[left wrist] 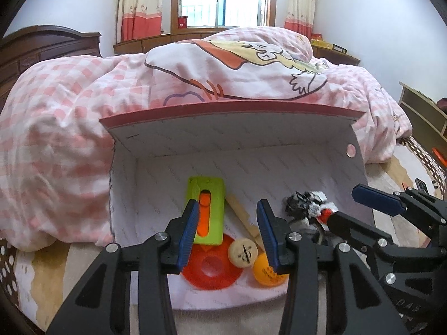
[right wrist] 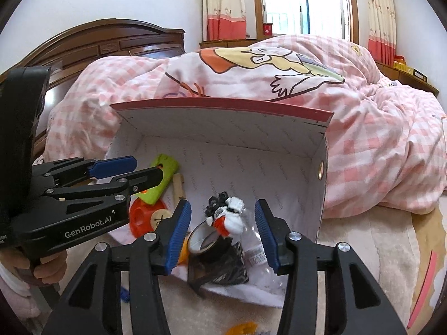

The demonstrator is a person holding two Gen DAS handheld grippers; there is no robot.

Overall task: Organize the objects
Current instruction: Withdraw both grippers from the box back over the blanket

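Most of the sorting looks done, judging by what already lies in the open white cardboard box with a red rim (left wrist: 229, 111) that fills the middle of both views, resting on the bed against the pink checked quilt (left wrist: 56, 106); in the lower centre of the left wrist view a green plastic card with an orange slider (left wrist: 208, 209) leans on the box floor above a flat red plastic ring (left wrist: 212, 268), with a round wooden disc (left wrist: 242, 251), an orange ping-pong ball (left wrist: 266, 275) and a pale wooden stick (left wrist: 240, 215) touching or just beside them; in the right wrist view a black-and-white toy figure with red parts (right wrist: 226, 213), a roll of tape (right wrist: 202, 240), a dark patterned container (right wrist: 218, 270) and a clear plastic bottle (right wrist: 255, 247) crowd the lower centre of the box. The left tool (left wrist: 227, 231) is released and empty, its jaws parted over the box; the right tool (right wrist: 223, 234) likewise stands parted, gripping nothing. What seems left: a yellow item (right wrist: 241, 328) and a blue scrap (right wrist: 125, 294) at the bottom edge, outside the box on the bed.
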